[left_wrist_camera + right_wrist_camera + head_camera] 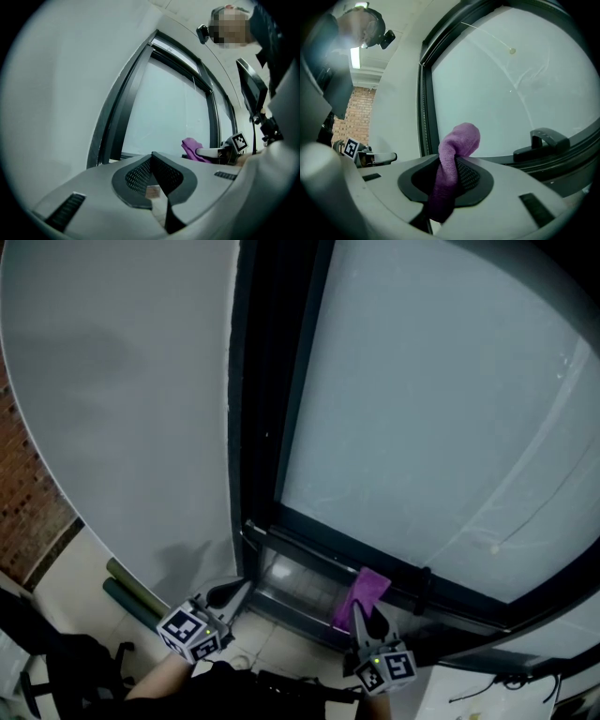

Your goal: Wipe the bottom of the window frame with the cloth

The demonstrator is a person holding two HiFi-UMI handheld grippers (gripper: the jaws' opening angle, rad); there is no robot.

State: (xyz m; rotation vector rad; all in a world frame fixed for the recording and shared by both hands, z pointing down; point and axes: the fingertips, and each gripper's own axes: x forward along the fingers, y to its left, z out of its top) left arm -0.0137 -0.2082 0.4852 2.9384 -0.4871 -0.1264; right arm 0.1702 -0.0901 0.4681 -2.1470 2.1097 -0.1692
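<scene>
A purple cloth (367, 591) is pinched in my right gripper (360, 613), which is shut on it. In the right gripper view the cloth (458, 143) sticks up from between the jaws and folds over at its top. It hangs just in front of the dark bottom rail of the window frame (305, 557). My left gripper (232, 594) is lower left, near the frame's bottom left corner, and it is shut and holds nothing. In the left gripper view the closed jaw tips (152, 155) point at the pane, with the cloth (191, 147) to their right.
A black window handle (546, 139) sits on the rail right of the cloth. Left of the frame is a white wall (122, 409), with a brick wall (23, 507) further left. Two green rolls (131, 591) lie at the wall's foot. A dark bag (75, 671) is at the lower left.
</scene>
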